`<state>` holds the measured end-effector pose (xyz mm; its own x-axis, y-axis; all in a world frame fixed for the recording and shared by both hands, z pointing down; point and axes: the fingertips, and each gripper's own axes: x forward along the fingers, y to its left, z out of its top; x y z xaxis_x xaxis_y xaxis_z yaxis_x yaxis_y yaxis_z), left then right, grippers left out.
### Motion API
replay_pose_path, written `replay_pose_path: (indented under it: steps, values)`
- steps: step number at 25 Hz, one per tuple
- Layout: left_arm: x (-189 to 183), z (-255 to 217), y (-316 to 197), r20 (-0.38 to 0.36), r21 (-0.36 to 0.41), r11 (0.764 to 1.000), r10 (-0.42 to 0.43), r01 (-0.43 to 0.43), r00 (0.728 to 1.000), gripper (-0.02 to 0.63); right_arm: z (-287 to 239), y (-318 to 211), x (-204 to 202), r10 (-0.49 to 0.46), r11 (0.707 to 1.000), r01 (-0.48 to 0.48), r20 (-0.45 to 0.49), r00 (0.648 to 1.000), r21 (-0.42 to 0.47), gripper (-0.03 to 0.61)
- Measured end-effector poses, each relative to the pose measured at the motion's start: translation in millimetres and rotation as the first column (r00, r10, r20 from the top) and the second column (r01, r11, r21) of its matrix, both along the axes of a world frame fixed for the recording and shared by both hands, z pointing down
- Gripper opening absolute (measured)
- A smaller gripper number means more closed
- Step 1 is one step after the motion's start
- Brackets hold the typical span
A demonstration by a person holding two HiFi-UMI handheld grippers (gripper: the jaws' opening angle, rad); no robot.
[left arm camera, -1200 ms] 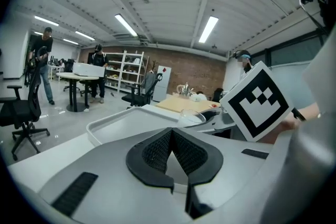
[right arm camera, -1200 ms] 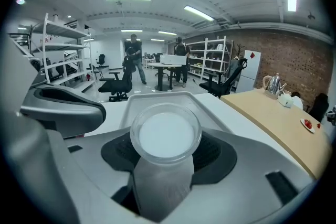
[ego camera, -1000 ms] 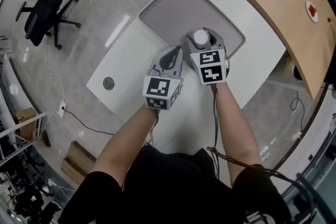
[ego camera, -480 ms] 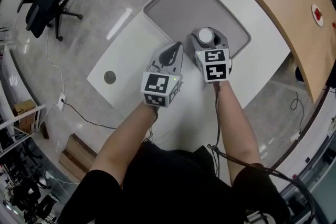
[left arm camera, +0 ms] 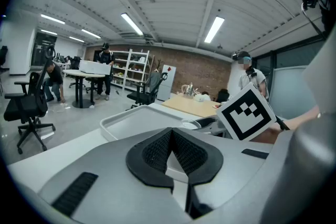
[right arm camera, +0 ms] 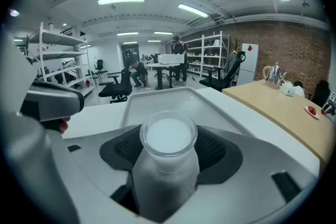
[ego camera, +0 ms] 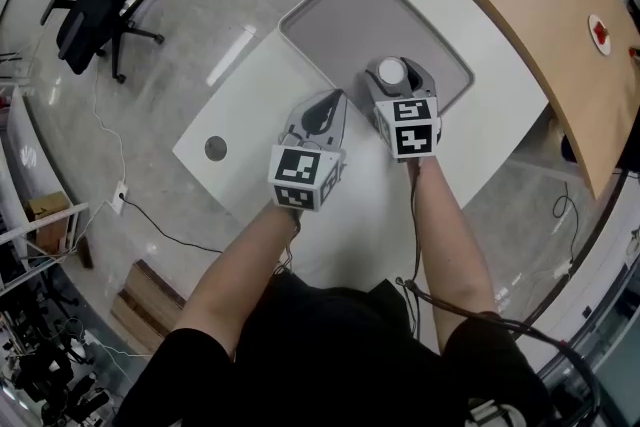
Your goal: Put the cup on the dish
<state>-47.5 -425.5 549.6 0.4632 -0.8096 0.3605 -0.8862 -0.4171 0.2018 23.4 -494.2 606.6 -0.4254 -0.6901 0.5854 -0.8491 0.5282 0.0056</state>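
- My right gripper (ego camera: 392, 81): jaws clamped on the frosted translucent cup (right arm camera: 168, 139), which is upright with its mouth up.
- Cup: over the 6 o'clock edge of the grey rectangular tray-like dish (ego camera: 340, 15); I cannot tell whether they touch.
- My left gripper (ego camera: 322, 107): jaws together, holding nothing, at the cup's 8 o'clock, over the white table (ego camera: 240, 120).

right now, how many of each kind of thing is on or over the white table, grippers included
grippers: 2 (left gripper shut on nothing, right gripper shut on the cup)
cup: 1
dish: 1, a grey tray
round disc: 1, set in the tabletop
total: 5
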Motion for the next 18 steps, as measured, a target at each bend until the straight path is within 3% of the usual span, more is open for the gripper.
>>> replay_pose_path:
  steps: [6, 18]
  values:
    - [-1.2, -35.2, 17.6, 0.014, 0.060, 0.998, 0.011, -0.011, 1.000, 0.008, -64.5, 22.2, 12.6, 0.033, 0.995, -0.037, 0.044, 0.999, 0.088, 0.253]
    - [10.2, -120.4, 87.0, 0.008, 0.184, 0.981, 0.058, -0.059, 0.998, 0.009, -189.1, 132.0, 23.2, 0.052, 0.959, -0.090, 0.146, 0.988, 0.268, 0.252]
